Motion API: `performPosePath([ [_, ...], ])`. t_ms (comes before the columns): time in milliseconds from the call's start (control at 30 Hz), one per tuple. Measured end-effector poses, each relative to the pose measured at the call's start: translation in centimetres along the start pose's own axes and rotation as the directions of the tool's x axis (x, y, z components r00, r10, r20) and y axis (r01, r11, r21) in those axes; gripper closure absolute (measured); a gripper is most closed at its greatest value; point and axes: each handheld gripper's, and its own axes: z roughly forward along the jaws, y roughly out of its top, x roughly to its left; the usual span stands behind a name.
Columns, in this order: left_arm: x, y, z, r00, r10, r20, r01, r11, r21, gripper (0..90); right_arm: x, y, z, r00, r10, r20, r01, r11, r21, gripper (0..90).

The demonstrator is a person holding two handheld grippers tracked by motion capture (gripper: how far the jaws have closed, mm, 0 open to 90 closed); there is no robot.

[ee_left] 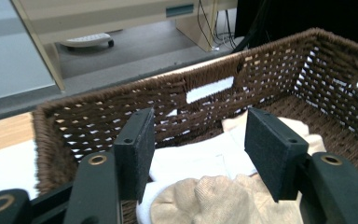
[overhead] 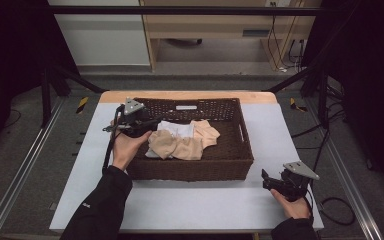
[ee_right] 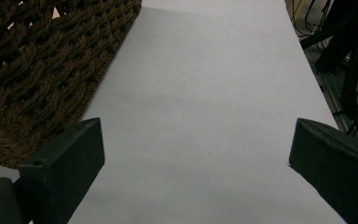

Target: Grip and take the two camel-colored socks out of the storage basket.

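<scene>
The left hand-held gripper point(overhead: 147, 123) hangs spread over the beige garment point(overhead: 180, 145) inside the brown wicker basket point(overhead: 245, 150). The right hand-held gripper point(overhead: 266, 177), jaws wide apart, rests on the white desk point(overhead: 190, 200) beside the basket.

Beige and white cloths point(overhead: 182, 140) in wicker basket point(overhead: 240, 160)

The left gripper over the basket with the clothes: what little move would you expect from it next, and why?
Probably a short dip down and forward, then a close. The left gripper is open above the beige cloth and white cloth in the wicker basket, its jaws apart and holding nothing. The right gripper rests open on the table, away from the pile.
</scene>
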Motion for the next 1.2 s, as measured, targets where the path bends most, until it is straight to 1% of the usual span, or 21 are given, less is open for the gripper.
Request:
performPosePath([
  [67,-0.2,-0.4,0.5,0.9999,0.013,0.007,-0.014,0.9998,0.018,42.5,0.0,0.0,0.0,1.0,0.0,0.0,0.0,1.0,0.0,3.6],
  [100,-0.3,-0.8,1.1,0.9997,0.022,0.014,-0.022,0.9989,0.042,42.2,0.0,0.0,0.0,1.0,0.0,-0.001,0.0,1.0,0.001,3.6],
  [167,-0.4,-1.2,1.5,0.9994,0.031,0.016,-0.032,0.9971,0.069,41.5,0.0,0.0,0.1,1.0,-0.003,0.0,0.003,1.0,0.002,3.6],
  [200,-0.4,-1.2,1.5,0.9994,0.031,0.016,-0.032,0.9971,0.069,41.2,0.0,0.0,0.1,1.0,-0.003,0.0,0.003,1.0,0.002,3.6],
  [233,-0.4,-1.6,1.9,0.9994,0.032,0.016,-0.033,0.9957,0.087,41.2,0.0,0.0,0.1,1.0,-0.003,0.001,0.003,1.0,0.004,3.7],
  [400,-0.3,-2.3,2.3,0.9996,0.022,0.018,-0.024,0.9935,0.112,40.8,0.0,0.0,0.1,1.0,-0.005,0.002,0.005,1.0,0.005,3.7],
  [433,-0.3,-2.7,2.5,0.9996,0.021,0.018,-0.023,0.9912,0.13,40.8,0.0,0.0,0.1,1.0,-0.005,0.002,0.005,1.0,0.005,3.7],
  [500,-0.3,-3.0,2.7,0.9996,0.022,0.016,-0.024,0.9891,0.145,41.2,0.0,0.0,0.1,1.0,-0.009,0.001,0.009,1.0,0.008,3.8],
  [633,-0.3,-3.5,2.9,0.9997,0.016,0.018,-0.019,0.9865,0.163,42.4,0.1,0.0,0.2,1.0,-0.009,0.002,0.009,1.0,0.009,3.8],
  [667,-0.4,-3.6,3.0,0.9997,0.018,0.018,-0.021,0.9853,0.17,42.4,0.1,0.0,0.2,1.0,-0.009,0.002,0.009,1.0,0.009,3.8],
  [700,-0.6,-3.7,3.1,0.9994,0.03,0.016,-0.032,0.9827,0.182,43.0,0.1,0.0,0.2,0.9999,-0.009,0.003,0.009,1.0,0.011,3.8],
  [733,-0.6,-3.7,3.1,0.9994,0.03,0.016,-0.032,0.9827,0.182,43.1,0.1,0.0,0.2,0.9999,-0.01,0.004,0.01,1.0,0.012,3.8],
  [767,-0.7,-3.8,3.2,0.9988,0.046,0.014,-0.048,0.9783,0.201,43.4,0.1,0.0,0.2,0.9999,-0.011,0.003,0.011,1.0,0.013,3.8],
  [800,-0.8,-3.9,3.3,0.9987,0.049,0.013,-0.051,0.9765,0.21,43.8,0.1,0.0,0.2,0.9999,-0.012,0.004,0.011,1.0,0.014,3.8],
  [833,-0.8,-3.9,3.4,0.9984,0.054,0.013,-0.056,0.9749,0.215,44.2,0.1,0.0,0.3,0.9999,-0.011,0.004,0.011,1.0,0.015,3.8],
  [867,-0.8,-3.9,3.4,0.9984,0.054,0.013,-0.056,0.9749,0.215,44.6,0.1,0.0,0.3,0.9999,-0.011,0.004,0.011,1.0,0.015,3.8],
  [900,-0.9,-4.0,3.4,0.9979,0.062,0.017,-0.065,0.9721,0.225,44.7,0.1,0.0,0.3,0.9999,-0.014,0.004,0.014,1.0,0.017,3.8],
  [933,-0.9,-4.0,3.4,0.9979,0.062,0.017,-0.065,0.9721,0.225,45.2,0.1,0.0,0.3,0.9999,-0.014,0.004,0.014,1.0,0.017,3.8],
  [1033,-1.1,-4.1,3.6,0.9967,0.08,0.015,-0.081,0.9658,0.246,46.2,0.1,0.0,0.3,0.9999,-0.012,0.004,0.012,1.0,0.02,3.8],
  [1133,-1.1,-4.2,3.8,0.9965,0.082,0.014,-0.083,0.9644,0.251,46.7,0.1,0.0,0.4,0.9999,-0.013,0.005,0.013,1.0,0.021,3.8],
  [1200,-1.2,-4.2,3.9,0.996,0.088,0.015,-0.088,0.9603,0.265,47.7,0.1,0.0,0.4,0.9999,-0.013,0.005,0.013,1.0,0.02,3.8],
])
